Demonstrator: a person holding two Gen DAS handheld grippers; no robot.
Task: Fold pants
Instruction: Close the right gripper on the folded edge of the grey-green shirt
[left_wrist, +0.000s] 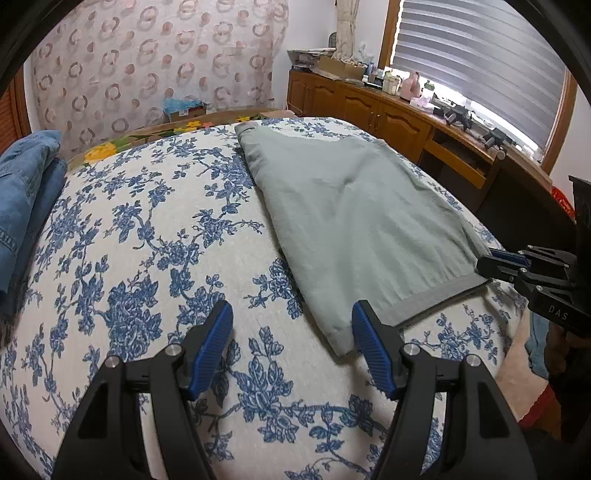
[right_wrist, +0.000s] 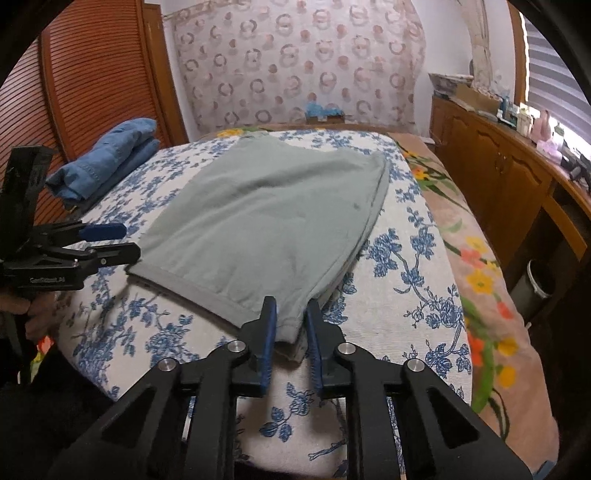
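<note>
Grey-green pants lie folded flat on the blue-flowered bedspread; they also show in the right wrist view. My left gripper is open, its right finger touching the near left hem corner, nothing between the pads. In the right wrist view the left gripper sits at the hem's left corner. My right gripper stands with its jaws narrowly apart around the near right hem corner; the cloth lies between the pads. It also shows in the left wrist view at the hem's right corner.
Folded blue denim lies at the bed's far left, also in the right wrist view. A wooden cabinet with clutter runs along the right under the window. A flowered blanket covers the bed's right edge.
</note>
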